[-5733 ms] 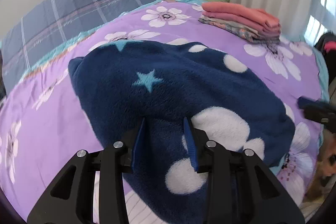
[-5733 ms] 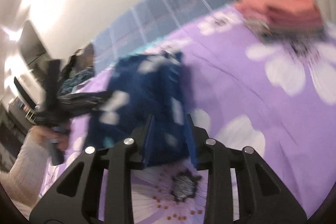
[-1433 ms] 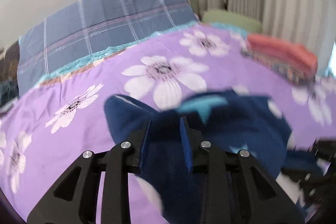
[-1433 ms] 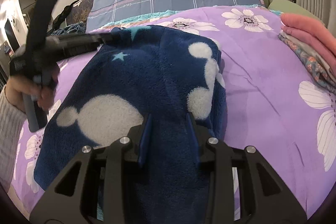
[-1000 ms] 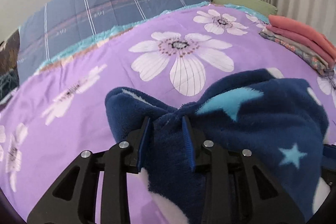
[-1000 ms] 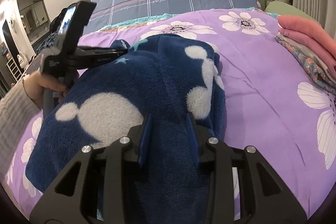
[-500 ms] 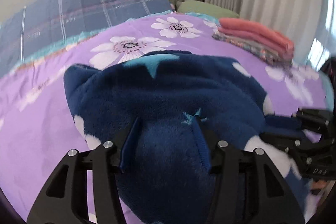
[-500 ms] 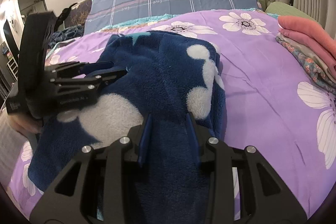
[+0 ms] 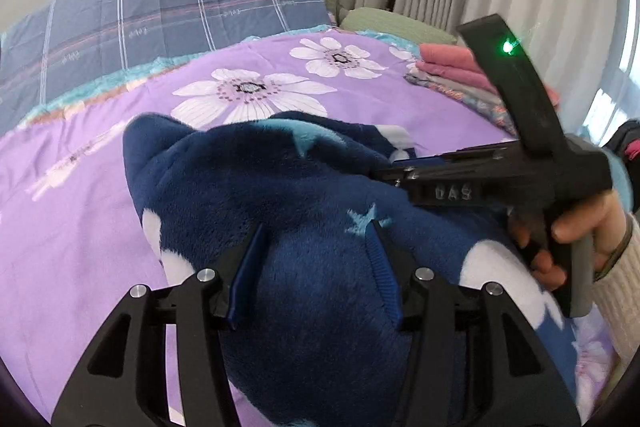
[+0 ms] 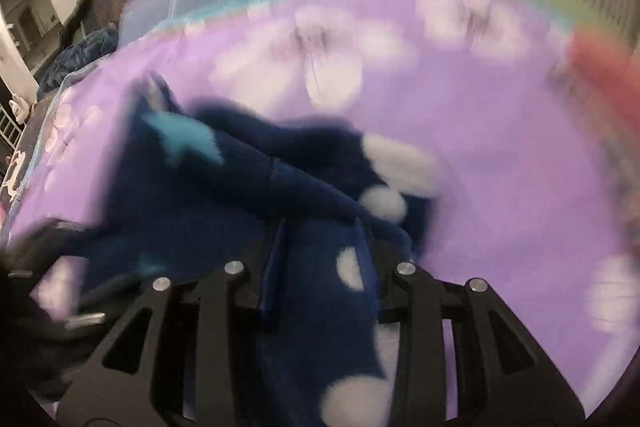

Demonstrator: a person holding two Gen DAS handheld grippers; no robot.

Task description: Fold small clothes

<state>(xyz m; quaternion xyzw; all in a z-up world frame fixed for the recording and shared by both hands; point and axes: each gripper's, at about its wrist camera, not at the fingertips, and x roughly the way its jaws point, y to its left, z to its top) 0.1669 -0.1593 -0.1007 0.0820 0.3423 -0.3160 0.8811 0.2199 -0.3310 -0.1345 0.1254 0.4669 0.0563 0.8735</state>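
A dark blue fleece garment (image 9: 256, 187) with white spots and pale blue stars lies bunched on the purple flowered bedspread (image 9: 100, 211). My left gripper (image 9: 316, 231) is open, its jaws wide apart over the fleece. The right gripper (image 9: 404, 163) shows in the left wrist view, reaching across the garment's far right edge, hand on its handle. In the blurred right wrist view the right gripper (image 10: 322, 231) has fleece (image 10: 240, 195) between its jaws, which stand narrowly apart and look shut on it.
A stack of folded pink and patterned clothes (image 9: 452, 71) sits at the far right of the bed. A blue plaid pillow (image 9: 160, 11) and a green pillow (image 9: 388, 23) lie at the head. Curtains hang behind.
My left gripper has opened wide and let go of the fleece. The right gripper has swung left across the garment, carrying a fold of it; its view is now blurred by motion.
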